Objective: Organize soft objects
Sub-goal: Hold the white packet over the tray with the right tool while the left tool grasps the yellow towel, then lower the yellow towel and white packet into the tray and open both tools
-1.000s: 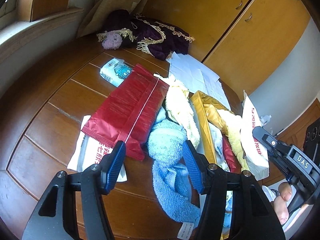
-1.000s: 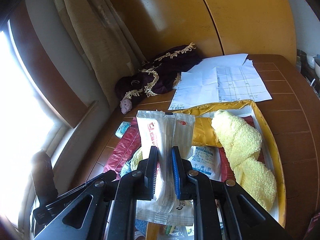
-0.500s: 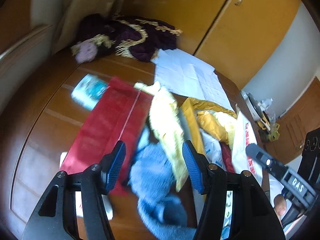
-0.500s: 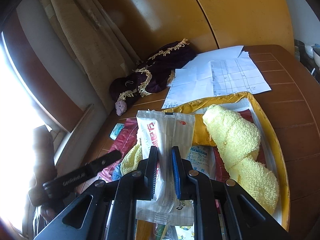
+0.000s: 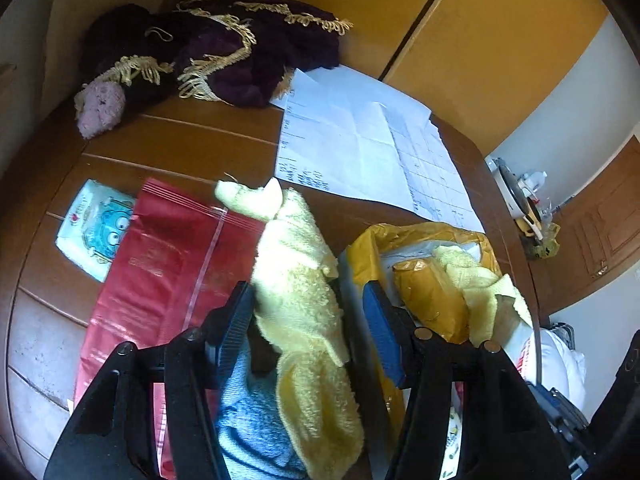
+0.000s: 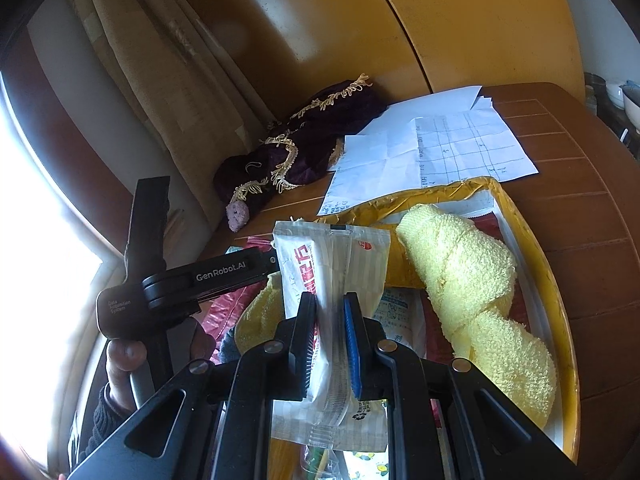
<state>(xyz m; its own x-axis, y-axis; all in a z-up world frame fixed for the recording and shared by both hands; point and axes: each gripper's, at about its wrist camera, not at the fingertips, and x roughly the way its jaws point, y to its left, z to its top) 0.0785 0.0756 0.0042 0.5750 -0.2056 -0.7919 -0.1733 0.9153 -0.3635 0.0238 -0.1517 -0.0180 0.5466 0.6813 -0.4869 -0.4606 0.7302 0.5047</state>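
A pale yellow towel [image 5: 296, 280] lies across a blue towel [image 5: 248, 420] on the wooden table. My left gripper [image 5: 308, 328] is open, and the yellow towel runs between its two fingers. My right gripper [image 6: 330, 312] is shut on a white plastic packet [image 6: 332, 268] with red print, held upright above a yellow tray-like bag [image 6: 560, 320]. A second yellow towel [image 6: 472, 280] lies twisted inside that bag, also seen as a yellow towel [image 5: 480, 280] in the left wrist view. The body of the left gripper [image 6: 192, 284] shows at the left of the right wrist view, with a hand [image 6: 124, 360] on its handle.
A red foil bag [image 5: 160, 272] and a tissue pack [image 5: 96, 236] lie left of the towels. White papers [image 5: 360, 140] cover the far table. A purple fringed cloth [image 5: 224, 56] and a pink plush [image 5: 100, 108] sit at the back by the curtain [image 6: 168, 72]. Yellow cabinets stand behind.
My left gripper has moved forward and lower over the towels, so the yellow towel now lies between its fingers. My right gripper still holds the white packet, nearly unmoved.
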